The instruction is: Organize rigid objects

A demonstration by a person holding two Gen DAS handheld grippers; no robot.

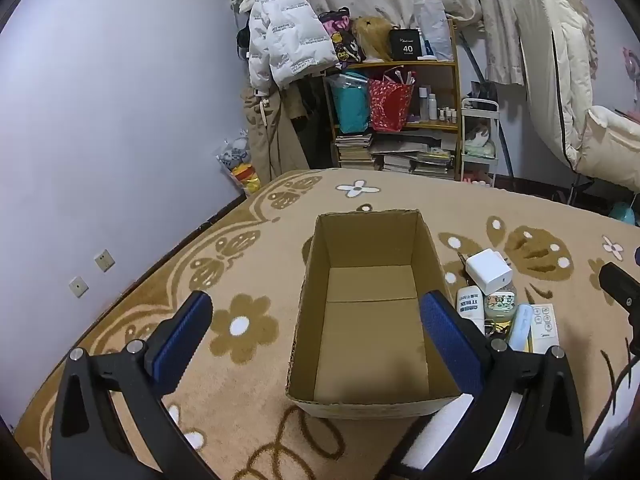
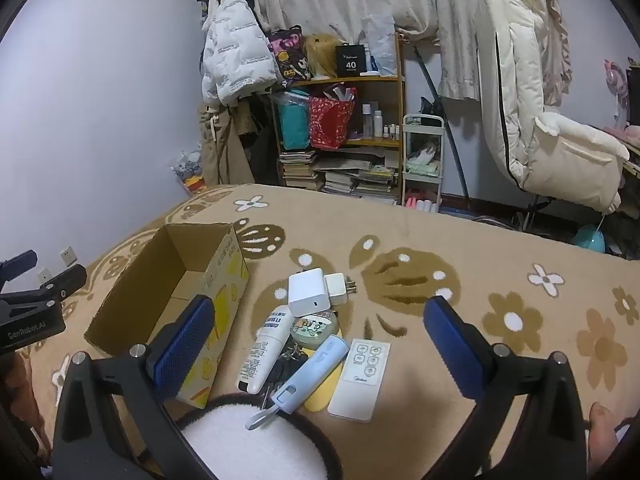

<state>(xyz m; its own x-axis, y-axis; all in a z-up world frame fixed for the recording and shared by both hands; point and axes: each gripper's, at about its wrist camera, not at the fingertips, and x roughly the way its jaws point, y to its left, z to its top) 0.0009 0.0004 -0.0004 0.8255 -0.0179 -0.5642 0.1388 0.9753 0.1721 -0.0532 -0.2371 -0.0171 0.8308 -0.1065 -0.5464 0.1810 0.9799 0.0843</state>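
Note:
An open, empty cardboard box stands on the flowered carpet; it also shows in the right wrist view at the left. To its right lies a pile: a white charger, a white tube, a round tin, a pale blue stick-shaped device, a white remote and keys. My left gripper is open and empty above the box's near end. My right gripper is open and empty above the pile.
A white fluffy item with a dark rim lies close under the right gripper. A shelf with books and bags, a coat rack and a white chair stand at the back. The wall is to the left.

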